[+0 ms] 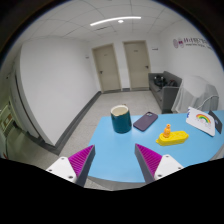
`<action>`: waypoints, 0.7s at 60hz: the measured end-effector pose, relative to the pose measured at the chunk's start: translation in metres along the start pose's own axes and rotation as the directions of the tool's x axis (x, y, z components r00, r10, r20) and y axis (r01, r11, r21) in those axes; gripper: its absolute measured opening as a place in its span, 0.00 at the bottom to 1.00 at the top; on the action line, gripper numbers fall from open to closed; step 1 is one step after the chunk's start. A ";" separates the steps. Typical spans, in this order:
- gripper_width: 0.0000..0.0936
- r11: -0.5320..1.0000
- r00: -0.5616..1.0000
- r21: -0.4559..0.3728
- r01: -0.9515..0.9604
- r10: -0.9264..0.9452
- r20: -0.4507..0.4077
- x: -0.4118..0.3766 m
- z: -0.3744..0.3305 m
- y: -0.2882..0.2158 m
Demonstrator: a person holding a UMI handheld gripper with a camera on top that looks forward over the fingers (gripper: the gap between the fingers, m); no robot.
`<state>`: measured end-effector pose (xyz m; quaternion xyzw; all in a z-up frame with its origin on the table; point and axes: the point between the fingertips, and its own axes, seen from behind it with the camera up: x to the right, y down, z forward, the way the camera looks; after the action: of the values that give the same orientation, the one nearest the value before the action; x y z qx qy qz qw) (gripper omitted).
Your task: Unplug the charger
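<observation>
My gripper (115,160) is open and empty, its two magenta pads spread wide over the near part of a light blue table (120,150). No charger, plug or socket shows in this view. Beyond the fingers on the table stand a dark teal cup (120,118), a purple phone-like slab (145,121), a small yellow and orange toy (169,134) and a white card with a rainbow picture (200,122).
The table stands in a room with white walls, two closed doors (122,65) at the far end, a dark cabinet (165,92) by the right wall and open grey floor (85,122) to the left.
</observation>
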<state>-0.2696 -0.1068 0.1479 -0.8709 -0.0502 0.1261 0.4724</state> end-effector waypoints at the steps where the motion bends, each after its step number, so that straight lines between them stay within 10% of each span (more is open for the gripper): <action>1: 0.88 1.000 1.000 -0.001 -0.004 0.004 -0.012 0.004 0.000 0.000; 30: 0.84 1.000 0.975 0.019 0.012 -0.007 -0.223 0.200 0.060 -0.004; 42: 0.59 1.000 0.990 0.002 0.009 -0.009 -0.138 0.236 0.126 -0.002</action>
<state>-0.0756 0.0453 0.0433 -0.8766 -0.0212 0.0636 0.4765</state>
